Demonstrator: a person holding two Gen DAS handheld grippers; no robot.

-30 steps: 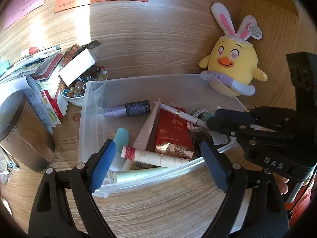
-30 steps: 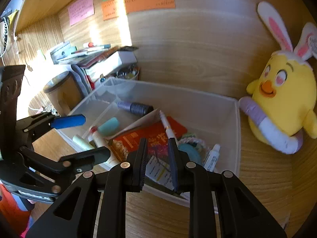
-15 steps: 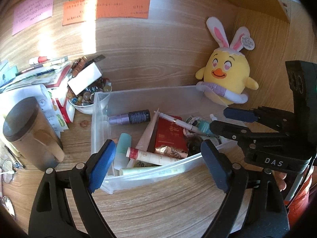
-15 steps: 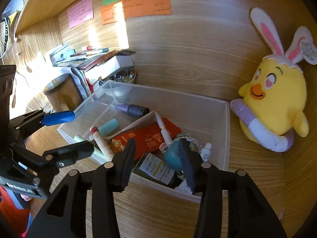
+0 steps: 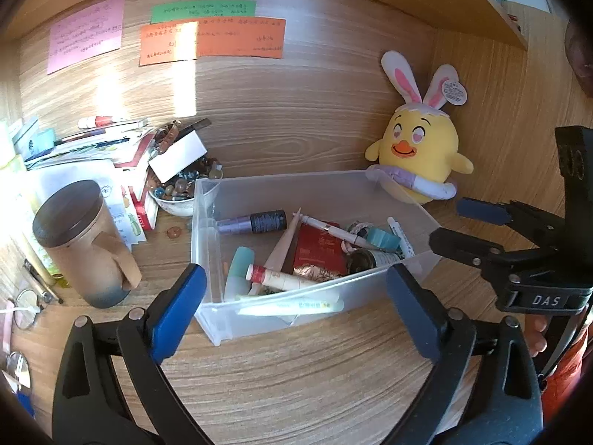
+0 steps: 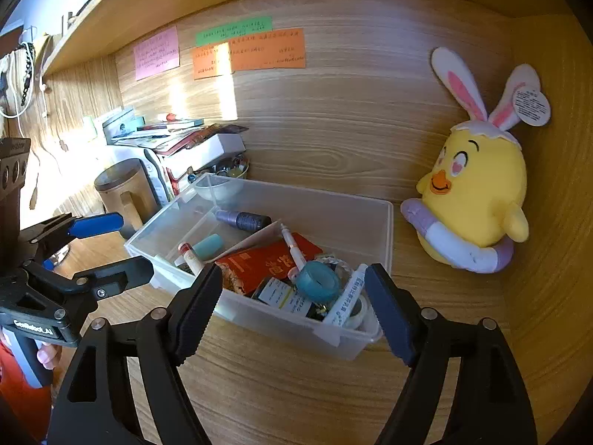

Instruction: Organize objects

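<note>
A clear plastic bin (image 5: 296, 298) (image 6: 387, 218) stands on the wooden desk, filled with small items: a purple bottle (image 5: 252, 222) (image 6: 242, 219), a red packet (image 5: 317, 250) (image 6: 270, 261), a white pen (image 5: 330, 228), a teal tape roll (image 6: 318, 282), tubes and a teal cap. My left gripper (image 5: 292, 302) is open and empty, just in front of the bin. My right gripper (image 6: 292, 306) is open and empty at the bin's near right corner. Each gripper shows in the other's view: the right one (image 5: 478, 228), the left one (image 6: 107, 244).
A yellow plush chick with rabbit ears (image 5: 417, 148) (image 6: 478, 193) sits right of the bin against the wall. A brown lidded jar (image 5: 79, 241) (image 6: 124, 189), a bowl of beads (image 5: 178, 189) and stacked books and boxes (image 5: 92, 141) crowd the left. Sticky notes (image 5: 211, 37) hang on the back wall.
Both grippers have pulled back from the bin. The right gripper's jaws, nearly closed a second ago, have opened wide. The left gripper stayed open.
</note>
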